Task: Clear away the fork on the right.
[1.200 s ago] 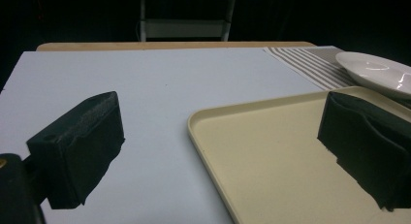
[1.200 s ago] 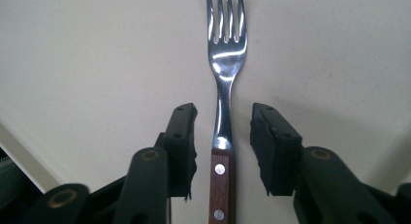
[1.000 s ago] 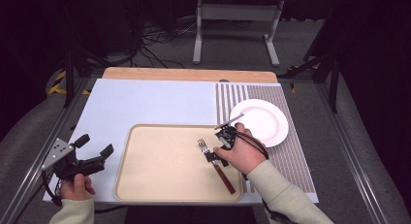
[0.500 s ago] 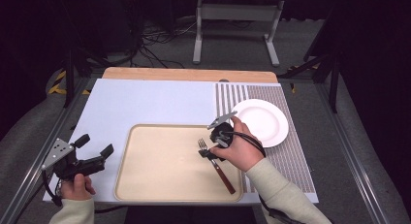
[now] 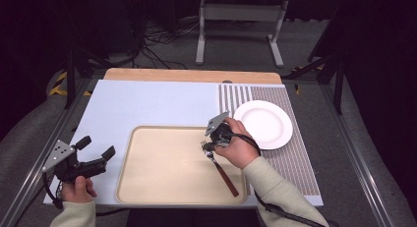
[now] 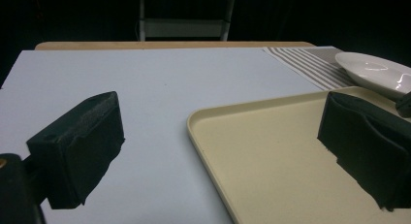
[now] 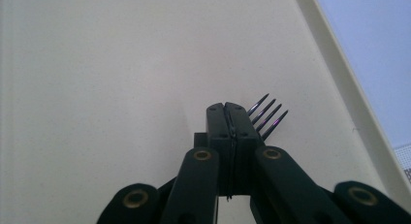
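A person's right gripper [image 5: 212, 142] sits over a beige tray [image 5: 147, 187], its jaws pressed together on the neck of a fork [image 5: 223, 172], though the pinch itself is partly hidden from above. The fork lies in the tray's right half, brown handle toward the person. This looks like the pickup step; lifting it toward the nearby white plate [image 5: 268, 124] may follow. The left gripper [image 5: 96, 151] hovers spread apart and empty at the tray's left edge.

Table brightly lit from above, surroundings left in near darkness.
A soft glare spot is seen on the tray [image 5: 147, 187] and highlights on the plate [image 6: 373, 71]; the near jaws are rendered slightly soft in both gripper views, and shadows are kept faint.
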A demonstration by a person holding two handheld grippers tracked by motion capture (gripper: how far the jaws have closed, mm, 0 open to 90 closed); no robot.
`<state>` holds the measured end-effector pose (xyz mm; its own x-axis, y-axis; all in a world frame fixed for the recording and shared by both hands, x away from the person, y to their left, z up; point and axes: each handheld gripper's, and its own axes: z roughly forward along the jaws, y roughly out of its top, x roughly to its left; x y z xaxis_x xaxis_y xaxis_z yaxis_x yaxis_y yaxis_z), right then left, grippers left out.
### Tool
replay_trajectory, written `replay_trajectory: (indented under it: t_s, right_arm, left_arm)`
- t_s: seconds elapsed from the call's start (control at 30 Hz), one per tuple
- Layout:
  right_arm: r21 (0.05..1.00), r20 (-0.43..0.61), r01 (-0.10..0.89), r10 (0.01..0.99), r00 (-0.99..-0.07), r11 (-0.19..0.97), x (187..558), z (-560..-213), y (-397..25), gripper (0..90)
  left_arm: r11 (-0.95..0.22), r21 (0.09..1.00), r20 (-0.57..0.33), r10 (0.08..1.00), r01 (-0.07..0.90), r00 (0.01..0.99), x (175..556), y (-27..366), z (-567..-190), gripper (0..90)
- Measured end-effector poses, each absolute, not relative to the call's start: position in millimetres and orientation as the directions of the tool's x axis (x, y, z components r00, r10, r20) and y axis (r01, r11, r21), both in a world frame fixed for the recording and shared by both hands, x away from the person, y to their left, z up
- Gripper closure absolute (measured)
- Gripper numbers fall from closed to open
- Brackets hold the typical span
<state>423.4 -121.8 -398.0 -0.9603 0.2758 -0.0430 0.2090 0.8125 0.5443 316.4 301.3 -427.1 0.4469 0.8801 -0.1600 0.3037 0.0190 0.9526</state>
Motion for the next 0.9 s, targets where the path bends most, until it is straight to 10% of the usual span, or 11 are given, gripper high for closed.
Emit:
replay_trajectory:
  t_s: [0.9]
  right_arm:
    - [0.556,-0.029,0.196,0.255,-0.967,0.808,436,-433,-104,90.0]
  left_arm:
    - [0.014,0.952,-0.158,0.879,0.307,0.450,317,301,-427,3.2]
